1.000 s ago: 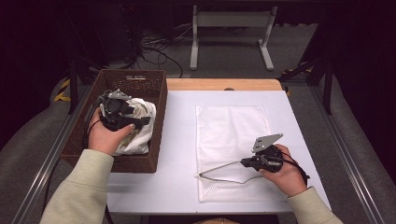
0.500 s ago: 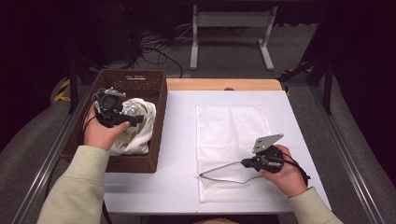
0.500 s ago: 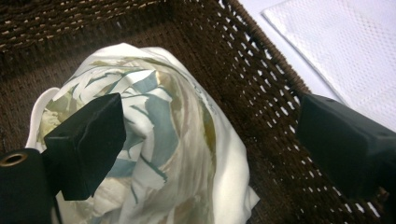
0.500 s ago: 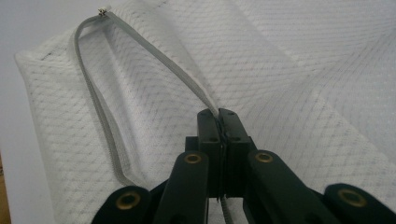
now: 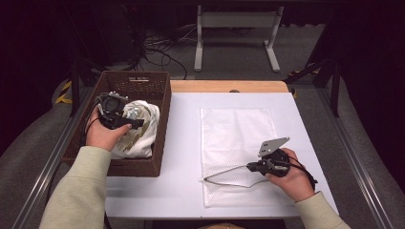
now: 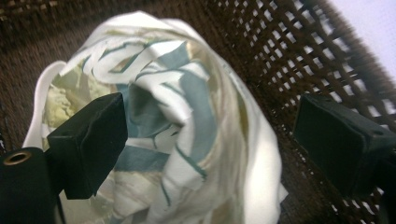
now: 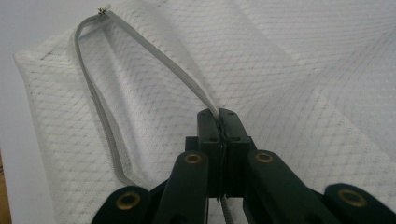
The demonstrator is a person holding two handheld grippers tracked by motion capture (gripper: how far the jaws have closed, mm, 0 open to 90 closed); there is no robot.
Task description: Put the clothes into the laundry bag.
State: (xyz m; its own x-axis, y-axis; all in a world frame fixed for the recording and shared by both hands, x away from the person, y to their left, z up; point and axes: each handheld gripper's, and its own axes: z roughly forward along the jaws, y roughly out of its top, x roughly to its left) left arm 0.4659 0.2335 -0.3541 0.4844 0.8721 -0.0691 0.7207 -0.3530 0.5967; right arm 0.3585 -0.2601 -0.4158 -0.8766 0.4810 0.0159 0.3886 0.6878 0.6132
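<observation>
White table, dark room behind, wicker basket at left.
Mesh laundry bag lies lengthwise up-frame; right gripper pinches its zipper edge; left gripper gapes around bundled cloth.

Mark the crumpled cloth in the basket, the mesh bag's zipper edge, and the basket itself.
crumpled cloth (image 6: 187, 121), left gripper view, on its striped middle fold.
zipper edge (image 7: 154, 58), right gripper view, on the raised grey band.
basket (image 5: 162, 124), high view, on its right wall.
</observation>
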